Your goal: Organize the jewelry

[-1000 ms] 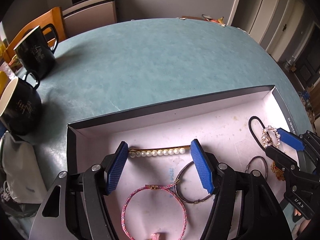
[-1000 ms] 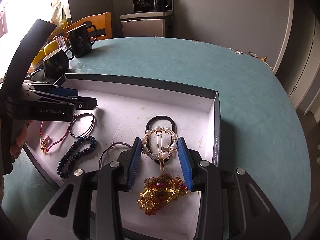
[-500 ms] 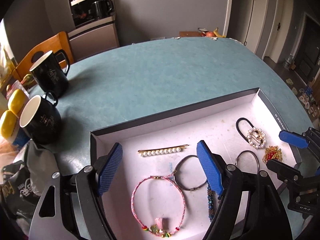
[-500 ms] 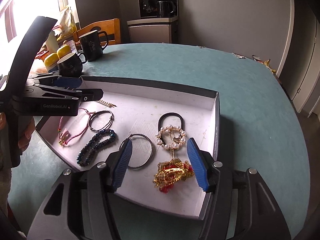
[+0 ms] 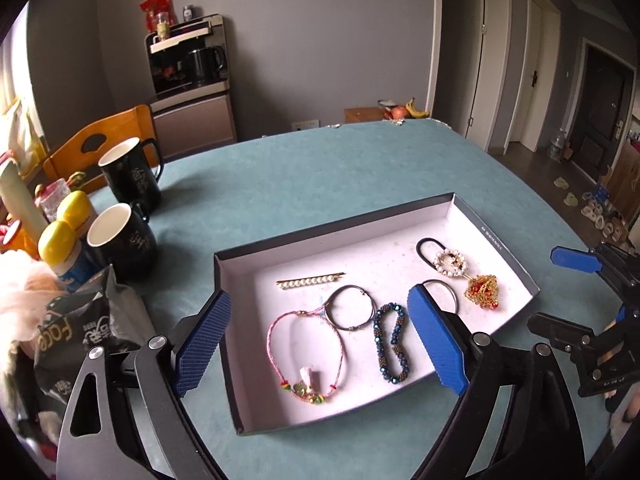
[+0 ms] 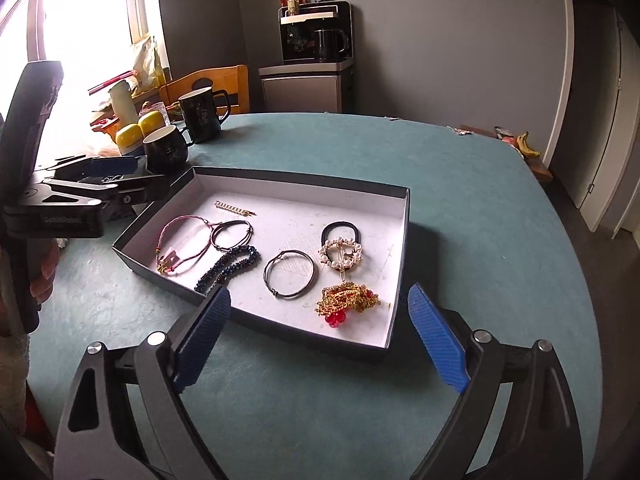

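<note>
A dark box [image 5: 332, 233] with a white floor holds the jewelry: a pearl bar clip [image 5: 310, 281], a pink cord bracelet [image 5: 306, 354], a dark hair tie [image 5: 350, 307], a blue beaded bracelet [image 5: 392, 344], a pearl ring clip [image 5: 450, 262] on a black tie, and a gold-red chain [image 5: 482, 286]. My left gripper [image 5: 318, 294] hovers above the box's near-left side, its jaws opening with nothing gripped. My right gripper [image 6: 319, 290] hangs over the near edge of the box [image 6: 394, 312], jaws also opening and gripping nothing. The gold chain [image 6: 348, 298] lies just beyond it.
Two black mugs [image 5: 128, 176] [image 5: 120, 246], yellow-capped bottles [image 5: 60, 240] and a foil bag [image 5: 80, 332] crowd the teal table [image 5: 320, 172] left of the box. A wooden chair [image 5: 100, 140] stands behind them. A hand [image 6: 44, 268] holds the left gripper.
Both grippers have drawn back and risen from the box while their jaws widened. The pearl bar clip and the pearl ring clip now lie free on the box floor.
</note>
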### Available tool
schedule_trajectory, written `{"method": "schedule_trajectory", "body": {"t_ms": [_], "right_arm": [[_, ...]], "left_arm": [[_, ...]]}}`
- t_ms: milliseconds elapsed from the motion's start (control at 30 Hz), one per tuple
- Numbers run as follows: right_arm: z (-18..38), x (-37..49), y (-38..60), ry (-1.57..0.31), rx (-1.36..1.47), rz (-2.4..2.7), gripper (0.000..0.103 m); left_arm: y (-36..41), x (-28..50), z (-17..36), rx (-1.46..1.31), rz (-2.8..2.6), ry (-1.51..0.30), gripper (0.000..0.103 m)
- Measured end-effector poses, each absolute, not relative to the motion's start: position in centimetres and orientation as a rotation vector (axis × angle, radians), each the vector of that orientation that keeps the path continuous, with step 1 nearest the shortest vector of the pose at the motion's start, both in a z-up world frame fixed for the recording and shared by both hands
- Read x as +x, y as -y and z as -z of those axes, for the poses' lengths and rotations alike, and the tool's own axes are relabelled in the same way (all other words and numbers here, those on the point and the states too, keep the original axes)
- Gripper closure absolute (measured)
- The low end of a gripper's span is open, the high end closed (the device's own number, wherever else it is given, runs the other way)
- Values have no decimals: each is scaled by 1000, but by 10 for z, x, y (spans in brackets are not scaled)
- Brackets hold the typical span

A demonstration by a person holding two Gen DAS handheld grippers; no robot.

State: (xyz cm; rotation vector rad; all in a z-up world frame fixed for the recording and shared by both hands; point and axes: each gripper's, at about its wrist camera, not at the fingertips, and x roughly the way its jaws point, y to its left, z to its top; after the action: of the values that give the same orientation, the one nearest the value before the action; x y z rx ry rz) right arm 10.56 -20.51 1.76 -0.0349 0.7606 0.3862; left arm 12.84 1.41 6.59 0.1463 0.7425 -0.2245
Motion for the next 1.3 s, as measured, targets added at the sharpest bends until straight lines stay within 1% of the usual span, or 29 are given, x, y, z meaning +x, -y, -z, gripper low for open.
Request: {"method": "schedule_trajectory", "body": {"t_ms": [67, 100, 333, 500, 733, 933, 1067, 1300], "right_arm": [[-19, 98, 208, -757, -33, -385, 9], [-20, 94, 210, -756, -27, -380, 6], [-13, 73, 215, -778, 4, -342, 5], [-9, 58, 212, -734, 1, -308, 5], [1, 53, 195, -670, -7, -274, 5], [1, 46, 195, -574, -7, -214, 5], [0, 50, 197, -575, 13, -207, 5], [1, 47, 190, -581, -16, -222, 5]], "left_arm": [[-20, 111, -71, 158, 213, -714, 10], [-22, 102, -73, 164, 209, -701, 9], [-33, 50, -58, 176, 191, -671, 7], [-30, 24, -40, 193, 148, -621, 7], [-10, 28, -14, 180, 141, -630, 7], [-8, 27, -16, 148, 86, -548, 7], [-6, 24, -18, 158, 63, -502, 7], [-3, 23, -17, 179, 55, -494, 7]]}}
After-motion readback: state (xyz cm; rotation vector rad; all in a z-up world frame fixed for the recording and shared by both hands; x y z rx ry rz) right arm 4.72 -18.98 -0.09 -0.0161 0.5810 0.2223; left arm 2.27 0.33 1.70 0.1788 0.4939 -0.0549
